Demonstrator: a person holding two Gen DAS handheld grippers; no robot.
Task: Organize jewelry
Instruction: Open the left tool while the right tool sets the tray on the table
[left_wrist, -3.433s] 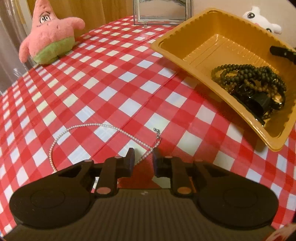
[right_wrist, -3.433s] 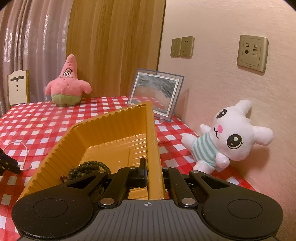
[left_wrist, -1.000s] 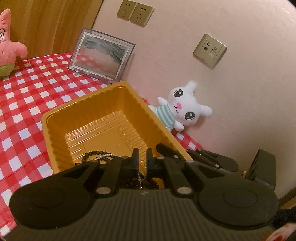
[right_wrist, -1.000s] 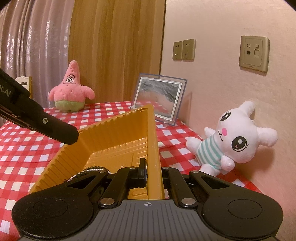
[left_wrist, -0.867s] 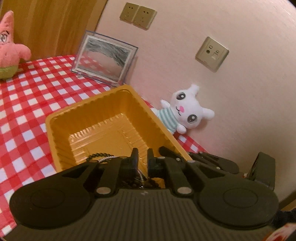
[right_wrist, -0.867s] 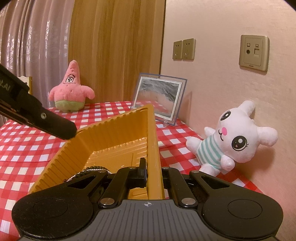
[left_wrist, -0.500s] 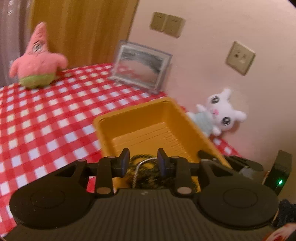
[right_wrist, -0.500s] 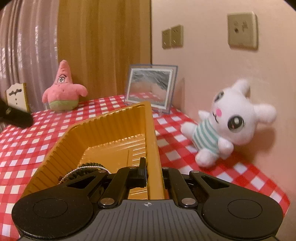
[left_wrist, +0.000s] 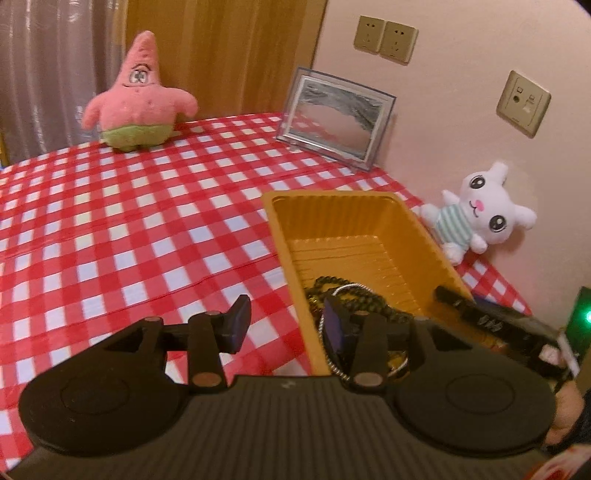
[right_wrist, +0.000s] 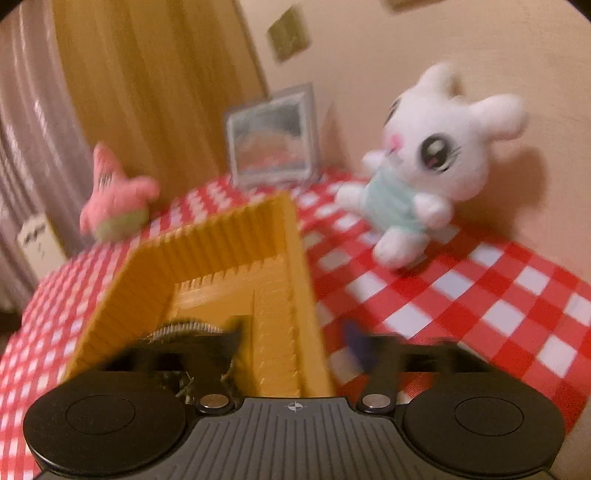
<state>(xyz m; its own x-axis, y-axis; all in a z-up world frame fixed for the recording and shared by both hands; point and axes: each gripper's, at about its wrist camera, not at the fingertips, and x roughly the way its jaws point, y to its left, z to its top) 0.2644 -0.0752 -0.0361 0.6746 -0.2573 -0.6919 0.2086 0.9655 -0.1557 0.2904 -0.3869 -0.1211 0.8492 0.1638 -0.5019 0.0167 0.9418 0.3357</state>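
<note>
The yellow ribbed tray (left_wrist: 354, 206) sits on the checked tablecloth near the wall. A dark bead necklace (left_wrist: 327, 282) and a white pearl necklace (left_wrist: 351, 286) lie heaped at its near end. My left gripper (left_wrist: 286, 326) is opening; its fingers straddle the tray's near left wall without touching it and hold nothing. In the blurred right wrist view my right gripper (right_wrist: 293, 341) is also opening, with the tray's (right_wrist: 229, 258) right wall between its fingers, pads apart from it. The pearl necklace (right_wrist: 184, 326) shows beside its left finger.
A pink starfish plush (left_wrist: 138, 98) stands at the table's far side, a framed picture (left_wrist: 334, 118) leans on the wall, and a white bunny plush (left_wrist: 476, 210) sits right of the tray. Red-and-white tablecloth (left_wrist: 129, 229) stretches left of the tray.
My left gripper opened and let the pearl necklace drop into the tray, then swung left. My right gripper, shut on the tray's rim before, has opened and rolled.
</note>
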